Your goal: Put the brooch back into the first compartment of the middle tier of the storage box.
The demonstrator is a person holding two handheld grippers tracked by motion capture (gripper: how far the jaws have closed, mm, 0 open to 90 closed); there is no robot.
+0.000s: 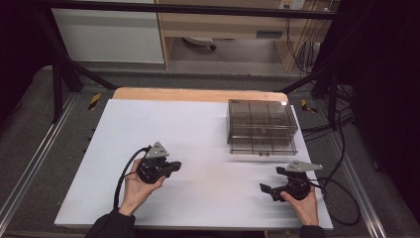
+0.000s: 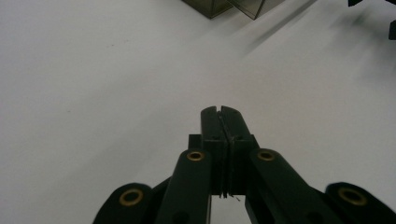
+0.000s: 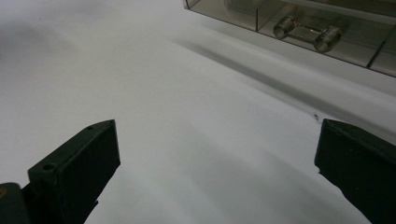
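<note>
A smoky clear plastic drawer box [image 1: 261,126] stands at the back right of the white table [image 1: 198,134]; its lower drawer carries a clear bar handle [image 3: 306,31]. My left gripper [image 1: 176,166] is held over the table's front left, its jaws pressed together with nothing between them [image 2: 221,112]. My right gripper [image 1: 270,181] hovers at the front right, a little in front of the box, jaws spread wide and empty [image 3: 215,154]. A corner of the box [image 2: 233,7] shows at the top of the left gripper view.
The white sheet covers a wooden tabletop whose far edge [image 1: 198,94] shows. Black cables [image 1: 341,198] trail off the table's right side. A dark frame and rails surround the table; shelving stands behind.
</note>
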